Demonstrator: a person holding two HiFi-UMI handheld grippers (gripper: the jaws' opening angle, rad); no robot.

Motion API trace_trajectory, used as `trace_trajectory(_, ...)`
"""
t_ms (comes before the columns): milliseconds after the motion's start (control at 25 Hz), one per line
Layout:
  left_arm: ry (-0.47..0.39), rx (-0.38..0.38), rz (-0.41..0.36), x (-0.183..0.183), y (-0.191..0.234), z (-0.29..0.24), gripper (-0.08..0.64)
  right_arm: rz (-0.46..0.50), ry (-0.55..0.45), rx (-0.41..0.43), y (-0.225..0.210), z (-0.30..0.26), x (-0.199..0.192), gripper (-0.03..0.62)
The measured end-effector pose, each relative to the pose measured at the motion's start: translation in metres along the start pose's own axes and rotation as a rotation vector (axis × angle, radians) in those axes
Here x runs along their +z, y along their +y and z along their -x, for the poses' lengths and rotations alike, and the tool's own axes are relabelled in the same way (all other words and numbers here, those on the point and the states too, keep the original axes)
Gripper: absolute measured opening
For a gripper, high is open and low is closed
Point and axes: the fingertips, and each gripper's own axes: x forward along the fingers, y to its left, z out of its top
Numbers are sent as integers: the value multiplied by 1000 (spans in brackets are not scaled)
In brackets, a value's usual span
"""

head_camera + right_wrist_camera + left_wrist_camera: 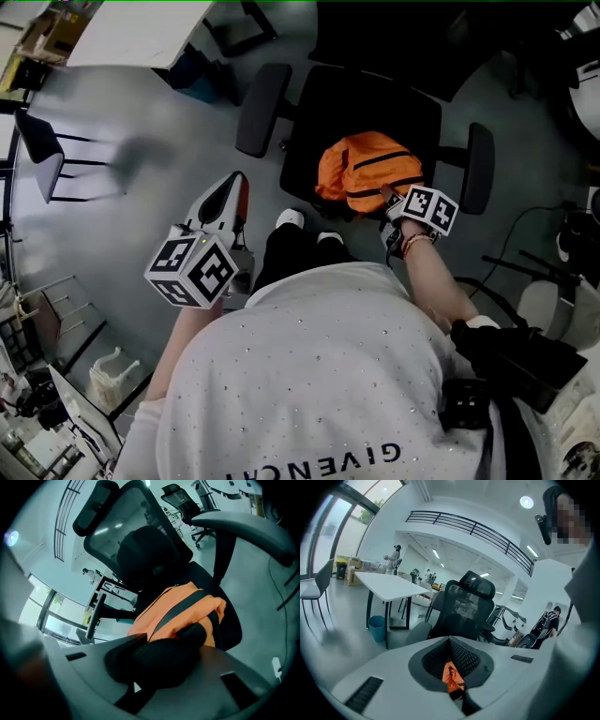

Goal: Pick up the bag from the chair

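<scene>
Now at the grasp step: right gripper [382, 195] pinched shut on the near edge of the bag [361, 169], which lies on the chair [319, 122] seat. Next move likely calls for a straight lift. Left gripper [241, 178], jaws together, waits aside. Whether strap or fabric is pinched is unclear.

Premises: an open-plan office or lab hall. Directly ahead of the left gripper [450, 641] stands a mesh-backed office chair [464, 609] on a grey floor [342, 634]. Left of the gripper's line is a white table [386, 584] with a blue bin [377, 626] by its legs. Above and beyond run a railed mezzanine [473, 529] and ceiling lights [526, 501]; tall windows [333, 531] stand far left.
</scene>
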Motion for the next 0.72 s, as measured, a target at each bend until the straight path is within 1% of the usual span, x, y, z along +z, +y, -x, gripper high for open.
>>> trace_trajectory(120,-69,31,5,15,2,5,5,35,-50,15,12,7,16,48)
trace_trajectory(240,-141,61,28,26,8,14,5,120,-99,40,32,17,32,43)
trace_trajectory(400,-143,67,79,24,10,5,5,248,-126,65,59,31,53,40)
trace_trajectory(480,-167,80,89,29,10,3,5,268,-143,71,65,39,60,39)
trace_trajectory(560,-209,92,87,38,10,5,5,266,-159,75,68,45,62,35)
trace_trajectory(640,-226,85,87,45,7,6,5,267,-173,90,73,52,64,31)
trace_trajectory(720,-239,72,93,52,3,7,5,287,-185,116,82,61,67,25)
